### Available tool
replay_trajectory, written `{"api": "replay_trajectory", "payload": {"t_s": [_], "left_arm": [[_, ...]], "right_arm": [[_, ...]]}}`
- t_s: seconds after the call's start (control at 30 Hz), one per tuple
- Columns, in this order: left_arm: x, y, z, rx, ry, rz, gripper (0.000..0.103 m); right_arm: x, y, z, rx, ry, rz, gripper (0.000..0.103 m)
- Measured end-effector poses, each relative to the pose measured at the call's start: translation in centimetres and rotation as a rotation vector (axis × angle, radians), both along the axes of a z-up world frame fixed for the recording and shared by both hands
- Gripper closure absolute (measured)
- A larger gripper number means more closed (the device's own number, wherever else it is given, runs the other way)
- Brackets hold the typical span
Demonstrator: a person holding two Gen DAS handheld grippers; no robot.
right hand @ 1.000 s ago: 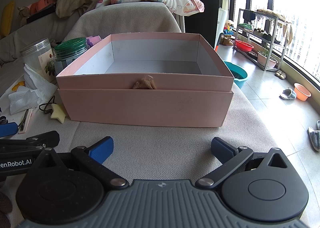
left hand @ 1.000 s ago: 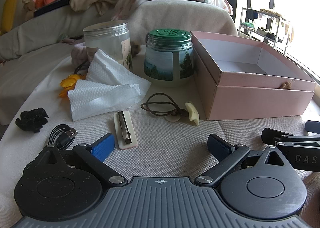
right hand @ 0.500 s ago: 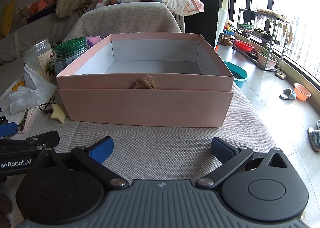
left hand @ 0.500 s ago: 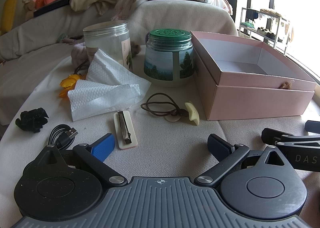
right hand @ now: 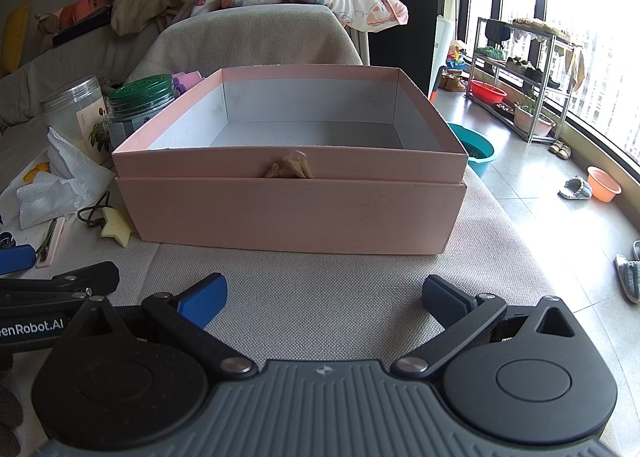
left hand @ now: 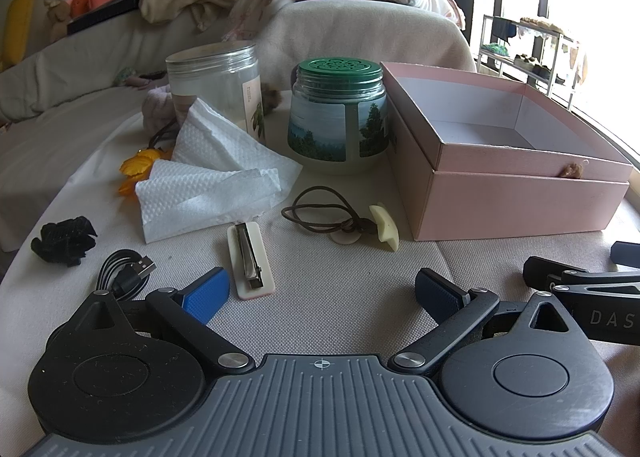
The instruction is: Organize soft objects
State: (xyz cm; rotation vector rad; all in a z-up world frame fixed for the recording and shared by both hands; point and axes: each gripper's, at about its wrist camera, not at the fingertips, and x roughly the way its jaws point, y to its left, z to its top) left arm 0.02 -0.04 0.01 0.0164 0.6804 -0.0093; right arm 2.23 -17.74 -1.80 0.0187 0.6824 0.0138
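Observation:
An open pink box [right hand: 288, 209] stands on the cloth-covered table, straight ahead of my right gripper [right hand: 324, 299], which is open and empty. The box also shows at the right of the left wrist view [left hand: 520, 201]. My left gripper [left hand: 322, 291] is open and empty above the cloth. Ahead of it lie a white hair clip [left hand: 250, 255], a brown hair tie with a cream star charm [left hand: 320, 213], crumpled white tissue [left hand: 212, 177], a black scrunchie [left hand: 64, 241] and an orange flower piece [left hand: 138, 169].
A green-lidded jar [left hand: 338, 117] and a clear jar [left hand: 218, 91] stand behind the small items. A black USB cable [left hand: 126, 275] lies by my left finger. A sofa with pillows and a blanket is behind. The table's right edge drops to the floor [right hand: 540, 185].

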Motion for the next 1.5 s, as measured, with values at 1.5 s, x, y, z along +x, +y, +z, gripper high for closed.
{"api": "replay_trajectory", "payload": {"t_s": [1.5], "left_arm": [[-2.2,4.3,2.5,-0.302,0.081,-0.357,0.003]], "right_arm": [[0.1,0.1,0.7,-0.008,0.092,0.023,0.000]]}}
